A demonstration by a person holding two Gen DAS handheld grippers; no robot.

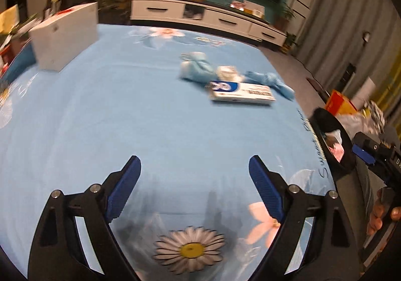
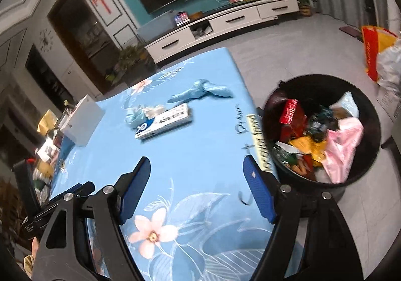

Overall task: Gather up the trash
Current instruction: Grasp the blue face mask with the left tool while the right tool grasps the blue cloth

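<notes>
Blue floral tablecloth (image 2: 200, 150) broad and bare near grippers | left gripper (image 1: 194, 168) spread, empty | right gripper (image 2: 196, 168) spread, empty | toothpaste box (image 2: 164, 122), crumpled wrappers (image 2: 200, 92) mid-table | full black bin (image 2: 323, 128) just beside table edge

White box (image 1: 62, 38) on floral cloth (image 1: 125, 110)

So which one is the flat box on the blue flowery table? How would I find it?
Start at the blue flowered tablecloth beside the black trash bin. Near its middle lies a small heap of leftovers. The flat box is the long white carton with a dark blue end, the only stiff, straight-edged thing there; the blue bag and pale wrappers beside it are soft and crumpled.
</notes>
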